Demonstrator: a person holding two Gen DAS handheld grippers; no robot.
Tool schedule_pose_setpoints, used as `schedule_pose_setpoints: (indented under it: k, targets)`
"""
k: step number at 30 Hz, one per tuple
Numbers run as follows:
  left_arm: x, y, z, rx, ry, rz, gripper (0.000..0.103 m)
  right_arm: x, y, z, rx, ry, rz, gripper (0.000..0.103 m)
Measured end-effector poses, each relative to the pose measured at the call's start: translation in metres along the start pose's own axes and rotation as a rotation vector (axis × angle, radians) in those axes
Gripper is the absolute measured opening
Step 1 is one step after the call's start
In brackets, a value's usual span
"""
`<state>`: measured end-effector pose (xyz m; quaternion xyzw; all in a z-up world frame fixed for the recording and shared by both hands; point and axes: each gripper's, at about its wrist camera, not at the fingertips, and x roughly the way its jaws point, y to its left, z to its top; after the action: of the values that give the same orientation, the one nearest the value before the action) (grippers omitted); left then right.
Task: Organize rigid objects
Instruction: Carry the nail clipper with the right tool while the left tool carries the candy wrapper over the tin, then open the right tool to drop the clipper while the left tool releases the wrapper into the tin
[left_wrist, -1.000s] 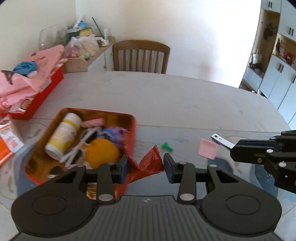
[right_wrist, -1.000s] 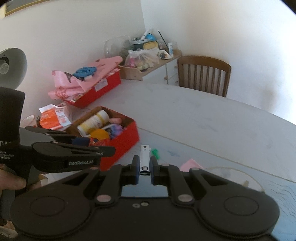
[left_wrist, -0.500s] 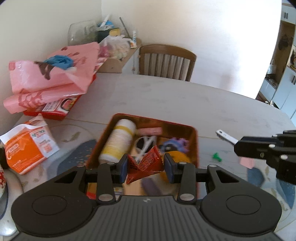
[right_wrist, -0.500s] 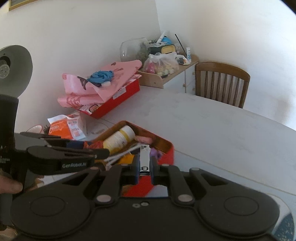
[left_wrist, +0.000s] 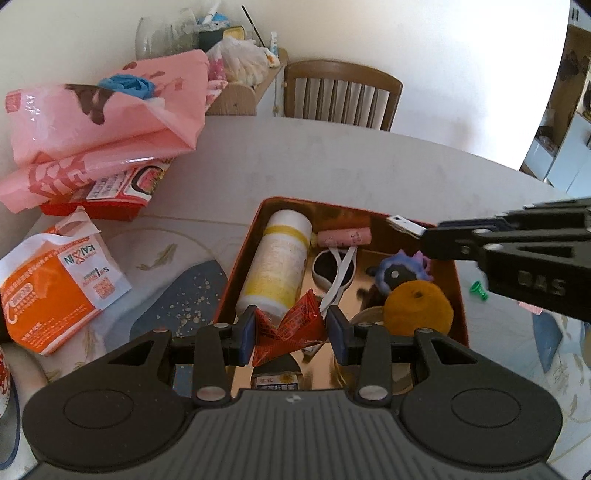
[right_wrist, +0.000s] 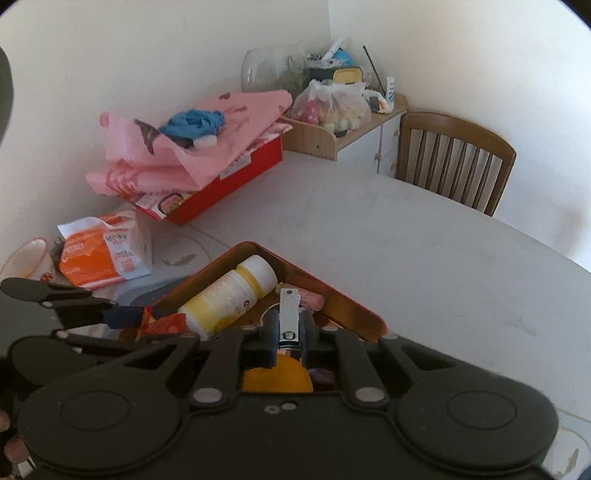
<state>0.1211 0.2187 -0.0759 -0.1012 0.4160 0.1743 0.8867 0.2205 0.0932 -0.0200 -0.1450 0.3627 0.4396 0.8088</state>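
Observation:
My left gripper (left_wrist: 291, 332) is shut on a crumpled red snack packet (left_wrist: 288, 326) and holds it over the near end of the red tin box (left_wrist: 240, 254). My right gripper (right_wrist: 290, 334) is shut on a silver nail clipper (right_wrist: 288, 317) and hangs over the same box (right_wrist: 351, 306); it shows at the right of the left wrist view (left_wrist: 517, 254). The box holds a white and yellow bottle (left_wrist: 275, 262), a pink tube (left_wrist: 343, 237), an orange ball (left_wrist: 417, 308), a purple toy (left_wrist: 402, 269) and white-framed glasses (left_wrist: 332, 266).
An orange and white packet (left_wrist: 55, 284) lies left of the box. A red carton under pink bags (left_wrist: 99, 140) stands at the back left. A green peg (left_wrist: 479, 290) and a pink note (left_wrist: 532, 308) lie right of the box. A wooden chair (left_wrist: 341, 94) stands behind the table.
Both grippers moved left over the red box, carrying the red packet and the nail clipper. The box now lies directly beneath both of them.

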Motion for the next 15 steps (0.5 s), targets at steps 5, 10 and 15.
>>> schedule_pose_setpoints:
  k: [5,10,15]
  targets:
    - [0.01,0.001,-0.002,0.016,0.02,-0.015,0.039,0.024,0.007,0.001,-0.036,0.041,-0.017,0.01]
    - [0.019,0.002,-0.003,0.026,0.039,-0.015,0.039,0.043,0.011,0.0,-0.053,0.085,-0.013,0.01]
    - [0.028,0.003,-0.006,0.04,0.062,-0.013,0.039,0.055,0.011,-0.002,-0.053,0.116,-0.007,0.01]
